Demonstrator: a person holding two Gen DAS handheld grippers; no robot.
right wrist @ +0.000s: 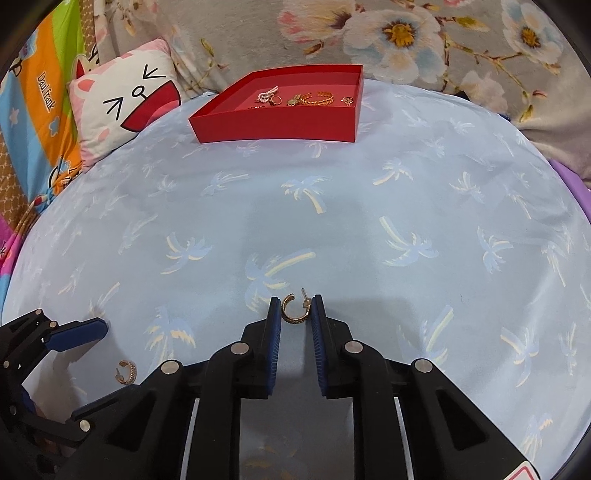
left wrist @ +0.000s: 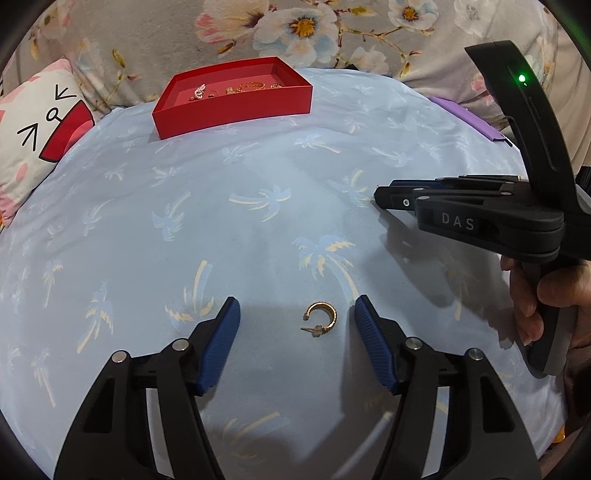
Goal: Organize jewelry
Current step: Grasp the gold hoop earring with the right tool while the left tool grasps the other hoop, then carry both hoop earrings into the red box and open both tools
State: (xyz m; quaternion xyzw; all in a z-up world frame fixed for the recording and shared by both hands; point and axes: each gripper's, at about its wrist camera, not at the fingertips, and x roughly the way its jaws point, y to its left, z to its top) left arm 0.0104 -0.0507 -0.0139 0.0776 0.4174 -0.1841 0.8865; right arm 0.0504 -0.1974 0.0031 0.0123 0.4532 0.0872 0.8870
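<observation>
The right wrist view gives us the broadest thing first: a pale blue cloth printed with palm trees (right wrist: 369,206), spread over a rounded surface, with a grey fabric bearing large pale flowers (right wrist: 388,33) behind it and a white cartoon-cat cushion (right wrist: 125,99) at the far left. At the far edge of the cloth sits a shallow red cardboard tray (right wrist: 273,125), and inside it we see a small cluster of gold and pearl jewelry pieces (right wrist: 295,98) lying along its floor. Nearer to us, the right gripper (right wrist: 295,314) has its blue ribbed pads drawn narrow around a gold half-hoop earring with a post (right wrist: 294,309); the post side of the hoop meets the right pad, while the other side lies just beside the left pad, and we cannot tell whether that side touches. The earring appears to rest on the cloth. In the left wrist view, the left gripper (left wrist: 297,314) stands moderately wide, its pads clear of a second gold half-hoop earring (left wrist: 322,320) that lies flat on the cloth between them, closer to the right-hand pad. The right gripper shows there at the right edge, held by a hand (left wrist: 539,295) on its handle, well apart from the tray.
</observation>
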